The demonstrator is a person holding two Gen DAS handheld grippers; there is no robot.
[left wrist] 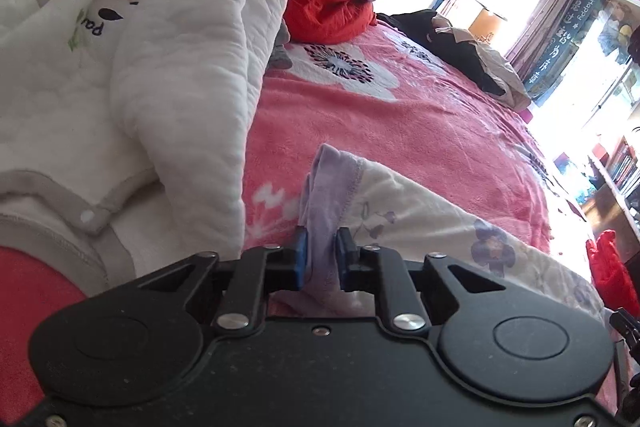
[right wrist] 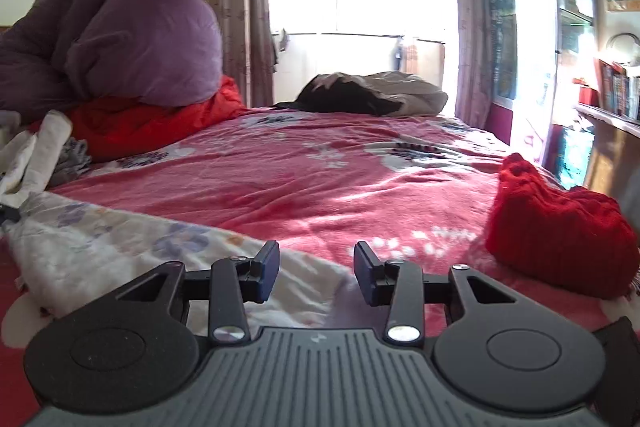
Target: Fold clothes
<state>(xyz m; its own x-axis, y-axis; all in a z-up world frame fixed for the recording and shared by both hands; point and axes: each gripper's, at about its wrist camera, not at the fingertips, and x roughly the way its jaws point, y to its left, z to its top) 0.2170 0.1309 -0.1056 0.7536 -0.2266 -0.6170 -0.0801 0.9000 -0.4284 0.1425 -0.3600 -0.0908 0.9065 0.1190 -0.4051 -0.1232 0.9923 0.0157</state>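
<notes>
Left gripper (left wrist: pixel 322 255) is pinching lilac hem of pale floral cotton garment (left wrist: pixel 460 223), lying at 5 o'clock on pink fleece bedspread (left wrist: pixel 400 123) | right gripper (right wrist: pixel 316 273) is hovering spread, empty, over its other end | advice: clamp that corner, tension evenly before folding.

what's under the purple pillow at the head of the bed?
The purple pillow sits on a red-orange bundle of fabric, which rests on the pink floral blanket. How far the bundle runs beneath the pillow, and anything under the bundle, is covered.

left gripper (left wrist: pixel 321 259): my black frame, blue pads, silver screws
right gripper (right wrist: pixel 316 273): my black frame, dark-blue pads, grey ribbed plate
</notes>
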